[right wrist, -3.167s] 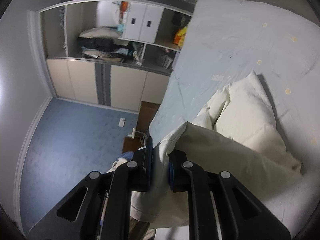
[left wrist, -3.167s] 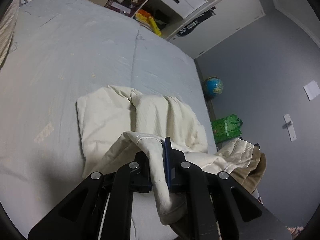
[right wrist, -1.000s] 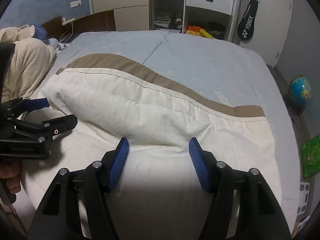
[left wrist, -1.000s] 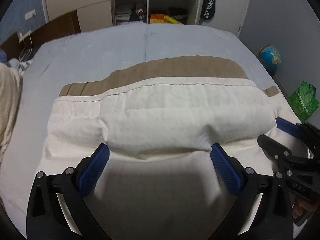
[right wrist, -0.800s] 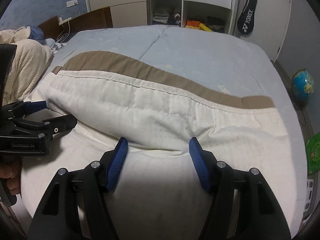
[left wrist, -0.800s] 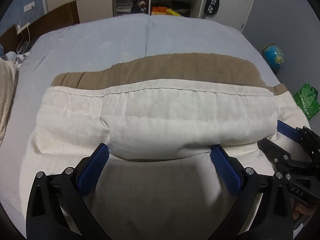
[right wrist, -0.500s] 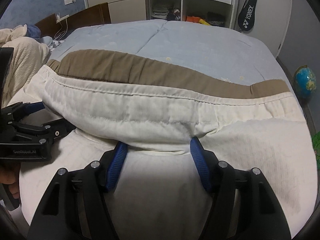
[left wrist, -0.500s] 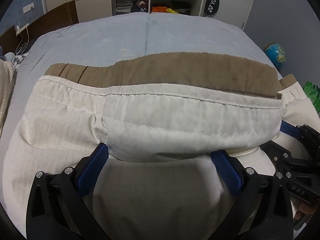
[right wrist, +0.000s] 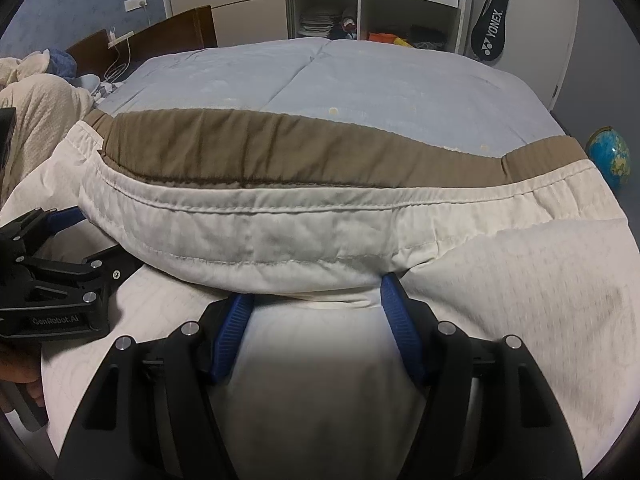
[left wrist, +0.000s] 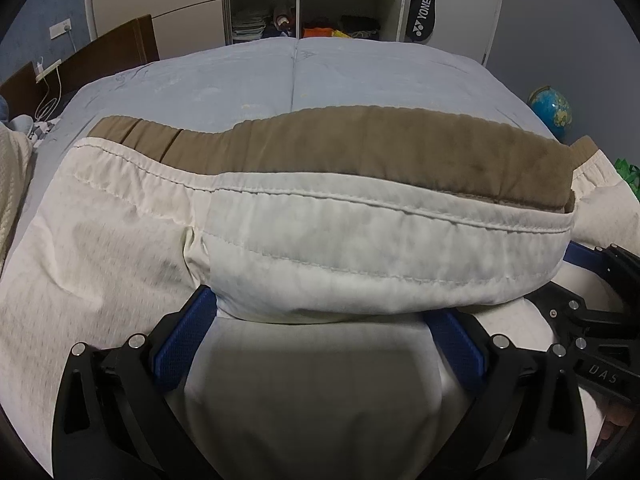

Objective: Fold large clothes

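We're working over the bed [left wrist: 360, 76], and the cream garment [left wrist: 120, 264] is lying spread across its near half, tan waistband [left wrist: 360, 148] toward the far wardrobe. A few seconds back both tools were clamping bunched cloth in the air; now the folded edge is sitting much closer to us and partly draping over the tips. Our left tool [left wrist: 320, 344] and right tool [right wrist: 316, 320] are both gaping wide, gripping nothing. Looks like we're pushing the fold flat next.
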{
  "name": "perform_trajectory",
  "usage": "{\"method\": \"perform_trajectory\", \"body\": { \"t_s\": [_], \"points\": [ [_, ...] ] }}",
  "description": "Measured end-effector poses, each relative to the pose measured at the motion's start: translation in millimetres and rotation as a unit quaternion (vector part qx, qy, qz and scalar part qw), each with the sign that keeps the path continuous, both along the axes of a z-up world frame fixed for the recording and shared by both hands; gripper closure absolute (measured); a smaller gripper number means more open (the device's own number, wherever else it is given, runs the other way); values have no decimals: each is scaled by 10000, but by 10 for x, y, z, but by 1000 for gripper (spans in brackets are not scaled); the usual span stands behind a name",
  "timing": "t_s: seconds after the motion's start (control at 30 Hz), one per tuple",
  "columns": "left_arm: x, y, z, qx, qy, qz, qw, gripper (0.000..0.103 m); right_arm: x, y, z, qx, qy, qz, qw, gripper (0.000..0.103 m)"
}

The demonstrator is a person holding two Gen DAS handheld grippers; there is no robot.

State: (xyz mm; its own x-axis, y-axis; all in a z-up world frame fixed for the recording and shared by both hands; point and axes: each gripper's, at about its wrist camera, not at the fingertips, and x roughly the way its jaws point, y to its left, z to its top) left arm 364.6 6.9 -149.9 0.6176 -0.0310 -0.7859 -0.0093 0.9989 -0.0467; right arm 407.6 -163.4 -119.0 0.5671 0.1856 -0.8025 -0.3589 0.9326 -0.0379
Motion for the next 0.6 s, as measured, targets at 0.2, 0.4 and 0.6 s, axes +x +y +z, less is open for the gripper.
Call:
{"method": "perform_trajectory", "body": {
  "t_s": [0.2,0.4,0.6],
  "points": [
    [1,9,-30,26,-45,7,10000,5,-6,-14,-28,61,-49,-15,10000,40],
    [9,-4,-35,67,-21,5,10000,5,5,-44,-37,70,-3,-17,10000,40],
    [80,68,144,-156,318,-121,9993,5,18,-43,136,27,192,74,9998,40]
  ]
}}
